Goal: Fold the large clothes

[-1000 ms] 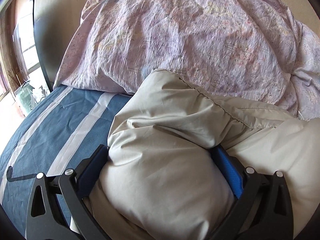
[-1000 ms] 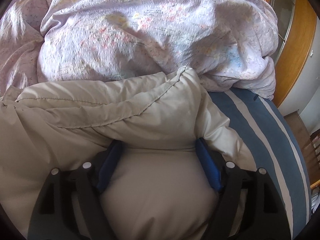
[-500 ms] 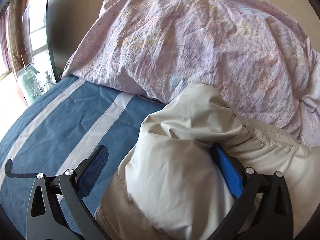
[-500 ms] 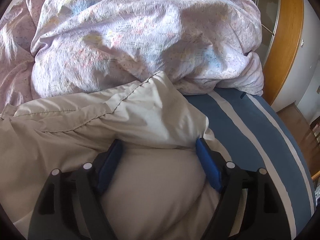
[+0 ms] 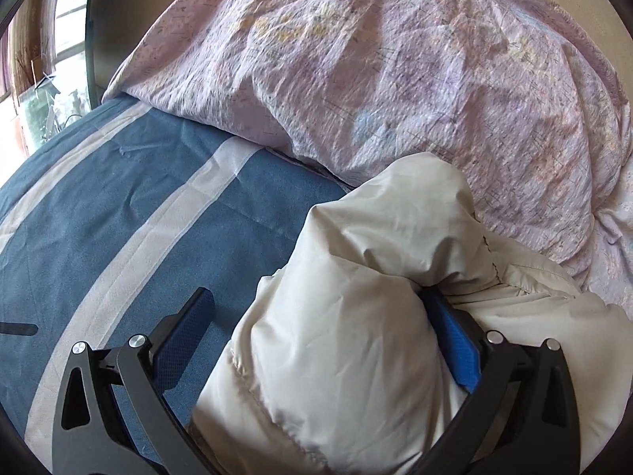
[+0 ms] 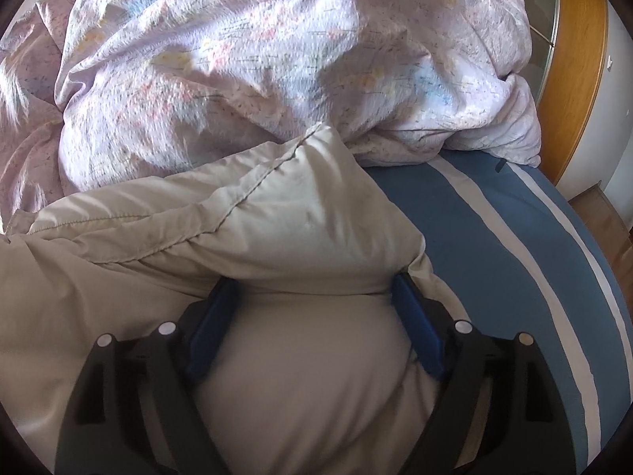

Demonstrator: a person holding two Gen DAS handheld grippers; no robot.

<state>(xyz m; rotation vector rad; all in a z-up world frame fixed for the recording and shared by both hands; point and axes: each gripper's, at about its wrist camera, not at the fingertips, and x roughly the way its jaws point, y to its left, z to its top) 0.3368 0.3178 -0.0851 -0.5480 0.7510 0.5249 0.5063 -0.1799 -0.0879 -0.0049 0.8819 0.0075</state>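
Note:
A puffy beige padded jacket (image 5: 379, 261) lies bunched on the bed, also in the right wrist view (image 6: 277, 213). My left gripper (image 5: 316, 316) has its jaws wide apart; a fold of the jacket bulges between them against the right pad (image 5: 455, 344), while the left pad (image 5: 186, 332) stands free over the sheet. My right gripper (image 6: 316, 316) has its jaws wide apart too, with the jacket's padding filling the gap and touching both blue pads (image 6: 419, 336).
A blue sheet with pale stripes (image 5: 118, 217) covers the bed, seen also at right (image 6: 494, 257). A crumpled lilac floral duvet (image 5: 395, 79) is heaped behind the jacket (image 6: 257, 59). A window is far left; a wooden wardrobe (image 6: 573, 59) is far right.
The left gripper has shifted left, so the jacket left its left pad and more sheet shows. The right gripper's view has shifted slightly; the jacket corner sits a bit lower and more central.

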